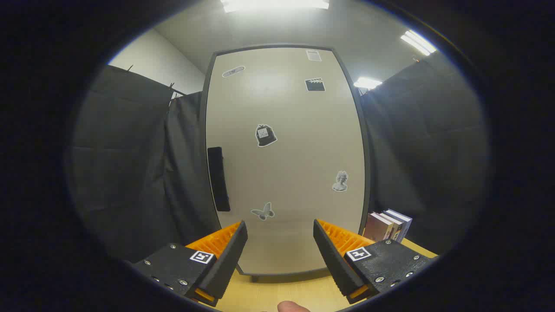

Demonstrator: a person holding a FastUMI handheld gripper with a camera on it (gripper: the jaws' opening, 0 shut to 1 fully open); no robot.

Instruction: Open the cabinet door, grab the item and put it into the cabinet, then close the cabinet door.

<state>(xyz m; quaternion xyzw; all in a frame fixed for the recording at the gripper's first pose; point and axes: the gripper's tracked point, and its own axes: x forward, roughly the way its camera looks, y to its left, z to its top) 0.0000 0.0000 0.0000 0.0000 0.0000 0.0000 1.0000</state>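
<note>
the gripper (280,227) stood wide open and held nothing, its fingers low in the frame and pointed at the shut cabinet door (286,160), which filled the centre. the dark handle (218,178) sat on the door's left edge, left of and above the fingers. the likely items, some books (388,225), stood upright at lower right on the wooden table (282,292), beside the cabinet. the risk looked to be in the reach: the fingers could slide off the slim handle, or a pull might drag the cabinet.
</note>
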